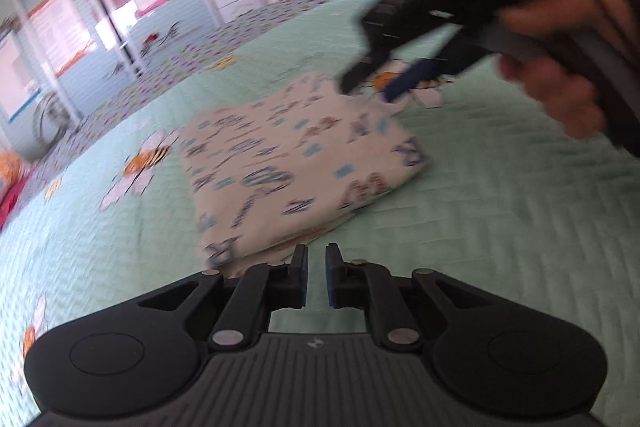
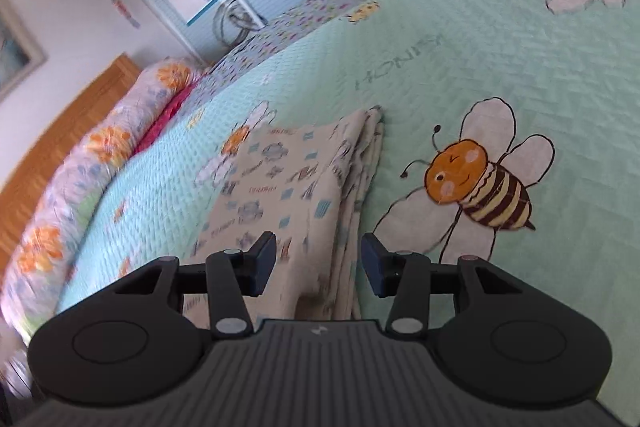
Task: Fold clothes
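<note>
Left wrist view: folded garment point(image 1: 296, 163) lies as a flat rectangular stack on the mint bee bedspread point(image 1: 500, 227), well away from the pillows point(image 2: 80, 163) at the headboard side. Layers stacked, edges roughly square, so it already lies as the task wants; can't say from this whether it was just folded or is waiting for another fold

Left gripper point(image 1: 316, 277) sits just short of the stack's near edge, jaws nearly together with a thin gap, nothing between them. Right gripper point(image 2: 318, 265) hangs over the opposite end, jaws spread wide, straddling the layered edge but not clamping it; a hand point(image 1: 560, 95) holds it

My read: grippers face each other from opposite ends, placed for squaring or pinching the ends

Orientation: long axis appears to run gripper to gripper, roughly parallel to the pillows. Stacked loose edges point(image 2: 360, 179) face the big bee print point(image 2: 476, 183); motion blur limits finer detail
</note>
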Demonstrator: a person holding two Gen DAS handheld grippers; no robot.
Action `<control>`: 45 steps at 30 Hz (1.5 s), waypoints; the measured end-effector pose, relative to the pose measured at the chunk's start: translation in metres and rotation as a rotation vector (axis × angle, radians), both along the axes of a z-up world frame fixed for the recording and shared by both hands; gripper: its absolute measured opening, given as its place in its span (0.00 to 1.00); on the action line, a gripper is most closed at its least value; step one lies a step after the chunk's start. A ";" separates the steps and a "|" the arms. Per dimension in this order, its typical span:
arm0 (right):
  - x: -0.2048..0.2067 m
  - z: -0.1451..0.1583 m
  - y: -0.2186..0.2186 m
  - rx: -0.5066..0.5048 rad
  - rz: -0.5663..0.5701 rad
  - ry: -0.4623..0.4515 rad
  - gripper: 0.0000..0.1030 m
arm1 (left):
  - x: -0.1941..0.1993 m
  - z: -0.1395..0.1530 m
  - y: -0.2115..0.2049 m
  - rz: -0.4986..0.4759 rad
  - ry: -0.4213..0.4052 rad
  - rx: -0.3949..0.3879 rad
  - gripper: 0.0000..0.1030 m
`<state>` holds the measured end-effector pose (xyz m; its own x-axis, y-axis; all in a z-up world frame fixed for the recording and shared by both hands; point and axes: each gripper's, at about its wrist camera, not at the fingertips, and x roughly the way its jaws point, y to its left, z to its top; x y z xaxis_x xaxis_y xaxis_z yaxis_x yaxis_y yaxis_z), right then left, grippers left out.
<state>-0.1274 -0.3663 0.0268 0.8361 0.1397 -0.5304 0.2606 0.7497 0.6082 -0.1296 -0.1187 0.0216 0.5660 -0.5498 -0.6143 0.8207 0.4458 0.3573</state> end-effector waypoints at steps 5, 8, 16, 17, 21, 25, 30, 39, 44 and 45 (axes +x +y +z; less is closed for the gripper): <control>0.031 -0.008 -0.043 0.136 -0.081 0.000 0.46 | -0.007 -0.007 -0.030 -0.069 -0.026 0.024 0.15; 0.052 -0.012 -0.058 0.160 -0.093 0.017 0.39 | -0.006 -0.010 -0.043 -0.078 -0.037 0.029 0.15; 0.096 -0.019 -0.053 0.107 -0.036 0.076 0.31 | -0.004 -0.013 -0.058 -0.109 -0.080 0.057 0.17; 0.096 -0.022 -0.052 0.107 -0.035 0.082 0.31 | -0.003 -0.014 -0.061 -0.109 -0.082 0.060 0.17; 0.102 -0.023 -0.050 0.077 -0.017 0.086 0.09 | 0.003 -0.013 -0.069 -0.095 -0.067 0.047 0.14; 0.103 -0.014 -0.051 0.038 0.000 0.070 0.07 | 0.006 -0.003 -0.075 -0.091 -0.050 0.011 0.05; 0.106 -0.005 -0.054 0.021 0.012 0.045 0.07 | 0.012 0.005 -0.084 -0.083 -0.022 -0.014 0.04; 0.075 -0.003 -0.056 -0.029 -0.068 0.041 0.34 | 0.016 0.015 -0.061 -0.055 0.035 -0.056 0.08; 0.029 0.029 -0.015 -0.001 0.082 -0.099 0.34 | 0.024 0.028 -0.038 -0.013 0.032 -0.112 0.10; 0.024 0.028 -0.004 0.001 0.125 -0.092 0.33 | 0.030 0.029 -0.034 0.012 0.025 -0.114 0.12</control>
<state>-0.1030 -0.3700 0.0546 0.8573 0.2461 -0.4523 0.1088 0.7720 0.6263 -0.0996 -0.1529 0.0510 0.5580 -0.6106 -0.5620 0.8234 0.4920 0.2829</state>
